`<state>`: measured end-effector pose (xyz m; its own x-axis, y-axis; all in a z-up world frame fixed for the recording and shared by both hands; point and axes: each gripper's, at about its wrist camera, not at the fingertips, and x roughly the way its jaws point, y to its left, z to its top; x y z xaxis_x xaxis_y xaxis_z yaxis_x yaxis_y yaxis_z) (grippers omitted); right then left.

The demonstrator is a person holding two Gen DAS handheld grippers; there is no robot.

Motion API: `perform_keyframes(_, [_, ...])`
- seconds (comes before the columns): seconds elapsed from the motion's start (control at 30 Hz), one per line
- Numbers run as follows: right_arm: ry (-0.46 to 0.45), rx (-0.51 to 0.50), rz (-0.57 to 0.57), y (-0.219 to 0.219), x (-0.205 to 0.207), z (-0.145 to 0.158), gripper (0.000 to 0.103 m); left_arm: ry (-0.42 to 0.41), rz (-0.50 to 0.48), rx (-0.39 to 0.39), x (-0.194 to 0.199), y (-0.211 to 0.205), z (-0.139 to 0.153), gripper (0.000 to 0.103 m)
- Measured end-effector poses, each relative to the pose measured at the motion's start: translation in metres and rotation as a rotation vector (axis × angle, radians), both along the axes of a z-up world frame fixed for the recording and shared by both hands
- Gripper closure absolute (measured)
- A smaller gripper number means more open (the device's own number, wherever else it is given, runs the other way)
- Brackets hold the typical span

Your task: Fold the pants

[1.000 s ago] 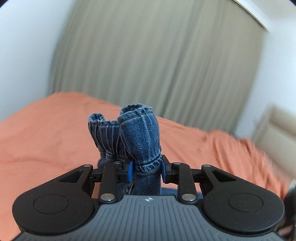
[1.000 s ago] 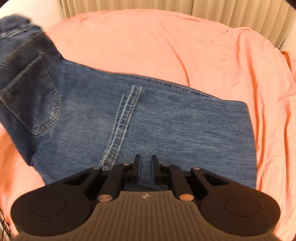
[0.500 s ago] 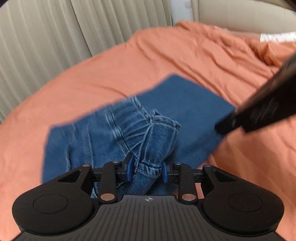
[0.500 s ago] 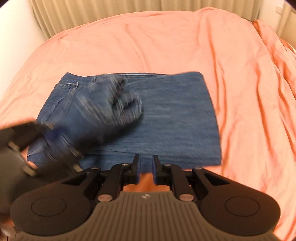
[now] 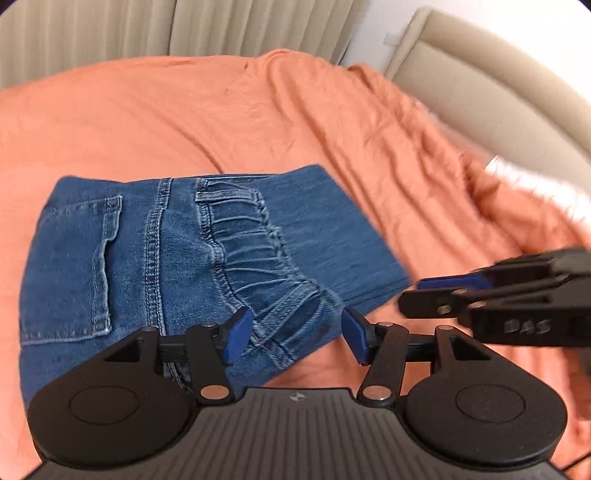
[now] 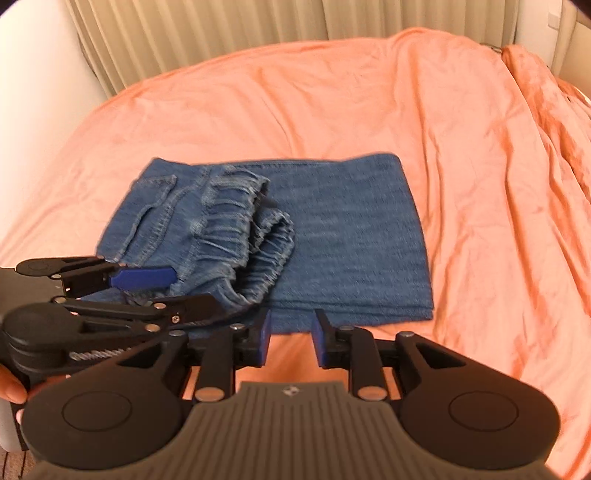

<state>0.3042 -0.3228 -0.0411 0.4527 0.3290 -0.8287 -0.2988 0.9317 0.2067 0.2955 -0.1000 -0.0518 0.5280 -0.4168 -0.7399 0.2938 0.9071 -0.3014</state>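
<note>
Blue jeans (image 5: 184,258) lie folded in a rectangle on the orange bedspread (image 5: 184,110), back pocket and gathered waistband (image 5: 251,251) on top. My left gripper (image 5: 297,339) hovers at the near corner of the waistband. Its jaws are opening; the denim corner lies loosely between them and the pads do not press it. In the right wrist view the jeans (image 6: 351,229) lie ahead, with the left gripper (image 6: 184,291) at their near left edge. My right gripper (image 6: 291,339) sits just short of the jeans' near edge. Its jaws are opening with only bedspread showing between them.
The bedspread (image 6: 443,110) is rumpled toward the right. A beige headboard (image 5: 480,74) and something white (image 5: 535,184) lie at the far right, pleated curtains (image 6: 221,33) behind the bed. A person's fingers (image 6: 11,387) hold the left gripper's body.
The left gripper brought the waistband end down from the air onto the folded legs and widened its jaws. The right gripper drew back off the denim and parted its jaws.
</note>
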Motion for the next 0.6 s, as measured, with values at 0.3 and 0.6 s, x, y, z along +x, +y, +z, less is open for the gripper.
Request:
perform_keyframes(0.3, [-0.041,0.103,-0.025,0.019,0.011,0.026,0.051,-0.043,0.175,0.001,0.015,0.077,0.022,0.038])
perform_keyframes(0.6, [0.035,0.215,-0.096,0.042,0.06,-0.003,0.053,-0.019,0.254,0.007,0.023,0.128,-0.006,0.038])
